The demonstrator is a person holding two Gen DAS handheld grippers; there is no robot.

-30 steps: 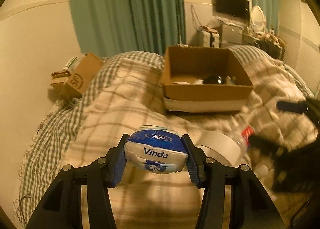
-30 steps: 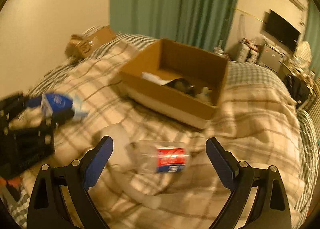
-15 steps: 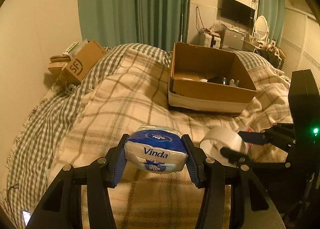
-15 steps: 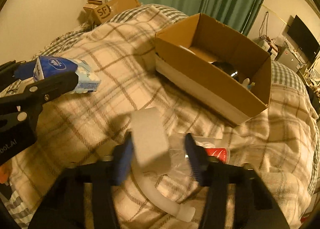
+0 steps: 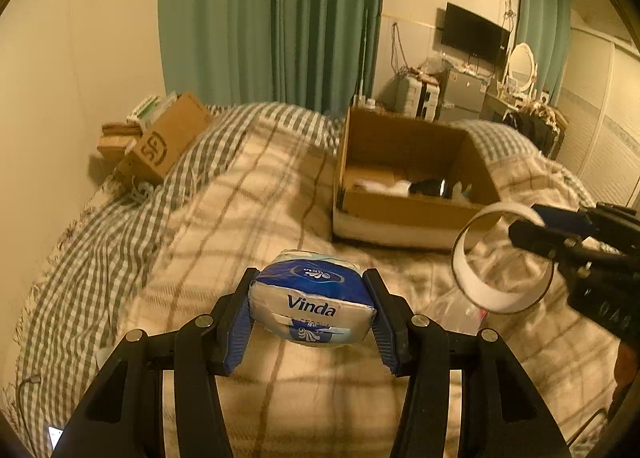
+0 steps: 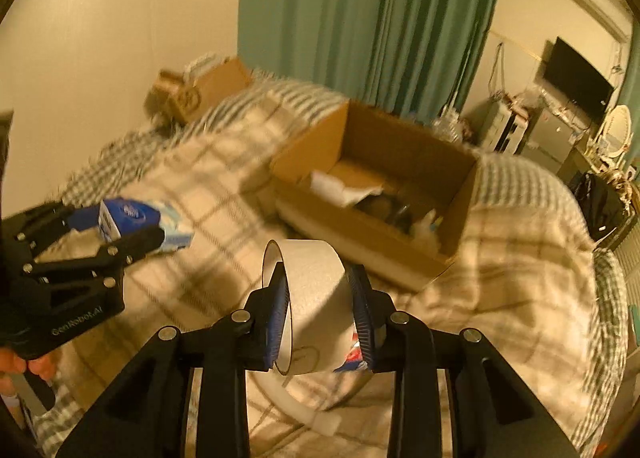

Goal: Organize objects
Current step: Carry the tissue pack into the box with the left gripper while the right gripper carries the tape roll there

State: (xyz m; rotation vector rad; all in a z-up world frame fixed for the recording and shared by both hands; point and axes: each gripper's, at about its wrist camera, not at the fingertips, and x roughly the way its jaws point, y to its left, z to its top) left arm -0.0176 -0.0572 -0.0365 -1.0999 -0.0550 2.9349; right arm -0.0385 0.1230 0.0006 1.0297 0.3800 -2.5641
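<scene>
Left gripper [image 5: 310,314]: was clamped on the tissue pack [image 5: 311,300], held above the blanket [image 5: 256,194].
Right gripper [image 6: 320,312]: was closed on the tape roll [image 6: 314,300], raised off the bed.
Box [image 5: 404,214]: was seen at 1 o'clock of the pack, open, with items inside.
Bottle [image 5: 460,308]: was left lying on the blanket below the roll.
Small carton [image 5: 164,142]: was seen at 10 o'clock, by the wall.

Glossy plastic tissue pack [image 5: 310,300], matt tape roll [image 6: 316,298], brown cardboard box [image 5: 408,210]

Dim, warm yellow light; fisheye-bent edges, dark corners, slight motion blur.
</scene>
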